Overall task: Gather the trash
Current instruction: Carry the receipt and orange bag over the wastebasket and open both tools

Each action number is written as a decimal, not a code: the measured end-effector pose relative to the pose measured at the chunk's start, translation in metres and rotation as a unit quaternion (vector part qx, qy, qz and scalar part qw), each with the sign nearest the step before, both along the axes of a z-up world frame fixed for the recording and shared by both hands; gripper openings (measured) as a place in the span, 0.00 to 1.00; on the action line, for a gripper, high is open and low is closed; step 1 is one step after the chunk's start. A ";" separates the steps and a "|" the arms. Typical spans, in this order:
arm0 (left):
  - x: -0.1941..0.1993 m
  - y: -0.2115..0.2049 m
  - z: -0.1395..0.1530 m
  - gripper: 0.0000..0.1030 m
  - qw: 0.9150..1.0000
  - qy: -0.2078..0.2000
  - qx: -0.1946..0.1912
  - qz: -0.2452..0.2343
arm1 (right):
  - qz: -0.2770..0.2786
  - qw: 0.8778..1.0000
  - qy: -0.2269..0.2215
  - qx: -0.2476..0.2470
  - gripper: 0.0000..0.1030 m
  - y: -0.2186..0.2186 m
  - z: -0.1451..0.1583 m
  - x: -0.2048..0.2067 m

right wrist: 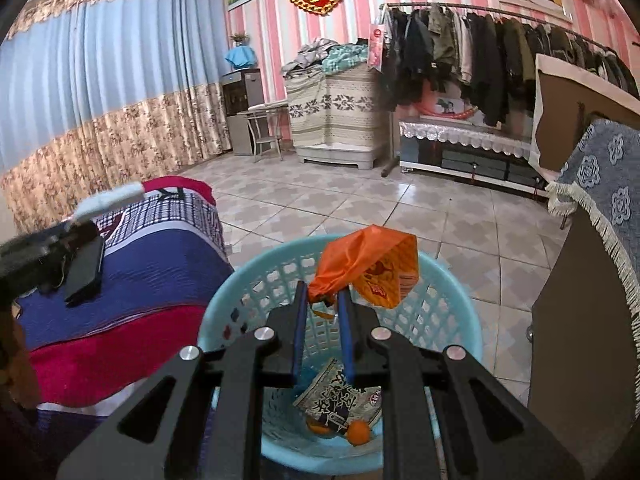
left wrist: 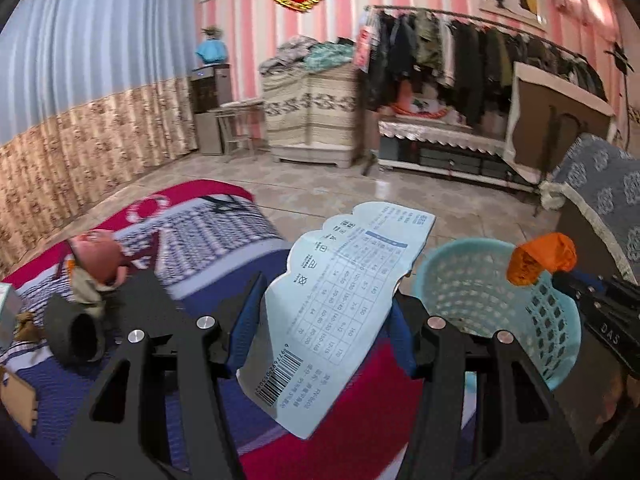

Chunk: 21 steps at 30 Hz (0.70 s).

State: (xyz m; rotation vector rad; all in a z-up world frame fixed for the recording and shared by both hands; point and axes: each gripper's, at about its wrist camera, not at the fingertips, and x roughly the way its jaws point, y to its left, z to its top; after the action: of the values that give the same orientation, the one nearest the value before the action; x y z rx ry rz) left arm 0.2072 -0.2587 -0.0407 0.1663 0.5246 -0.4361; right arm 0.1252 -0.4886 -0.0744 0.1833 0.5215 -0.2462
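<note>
Orange plastic, a crumpled snack bag (right wrist: 366,268), is pinched by its twisted end in the right gripper (right wrist: 323,300), held directly above the pale blue basket (right wrist: 452,320) so a release should drop it inside (a printed wrapper (right wrist: 340,400) already lies at the bottom). The left gripper (left wrist: 320,308) clamps a light blue paper card (left wrist: 340,304) over the bed (left wrist: 224,240), near the basket, likely next to go in.
</note>
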 end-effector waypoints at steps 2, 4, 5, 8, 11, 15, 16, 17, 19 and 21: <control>0.000 -0.014 -0.004 0.54 1.000 0.003 0.002 -0.010 | -0.004 1.000 0.000 0.003 0.15 -0.005 -0.002 0.000; -0.002 -0.029 -0.009 0.54 1.000 0.003 0.005 -0.023 | -0.008 1.000 -0.001 0.010 0.15 -0.011 -0.004 0.000; -0.002 -0.038 -0.011 0.54 1.000 0.004 0.007 -0.028 | -0.011 1.000 -0.002 0.014 0.15 -0.016 -0.005 -0.001; -0.003 -0.063 -0.016 0.54 0.999 0.009 0.008 -0.045 | -0.023 0.999 -0.007 0.028 0.15 -0.026 -0.008 -0.005; -0.006 -0.085 -0.022 0.54 0.998 0.005 0.012 -0.059 | -0.031 0.999 -0.010 0.036 0.15 -0.032 -0.010 -0.008; -0.006 -0.113 -0.029 0.55 0.997 0.001 0.026 -0.074 | -0.037 0.998 -0.013 0.042 0.15 -0.039 -0.014 -0.009; -0.005 -0.118 -0.029 0.57 0.997 0.002 0.029 -0.076 | -0.038 0.998 -0.015 0.046 0.15 -0.041 -0.014 -0.010; -0.003 -0.124 -0.031 0.68 0.996 0.006 0.031 -0.079 | -0.040 0.998 -0.016 0.050 0.15 -0.042 -0.014 -0.009; 0.001 -0.127 -0.034 0.81 0.996 0.012 0.028 -0.081 | -0.042 0.998 -0.016 0.054 0.15 -0.040 -0.015 -0.009; 0.004 -0.127 -0.038 0.83 0.996 0.020 0.025 -0.079 | -0.042 0.997 -0.016 0.055 0.15 -0.040 -0.017 -0.010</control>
State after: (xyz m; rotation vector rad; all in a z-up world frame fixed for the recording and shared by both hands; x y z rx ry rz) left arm 0.2115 -0.3855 -0.0784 0.2493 0.5646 -0.5804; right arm 0.1149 -0.5289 -0.0917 0.3166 0.4971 -0.2964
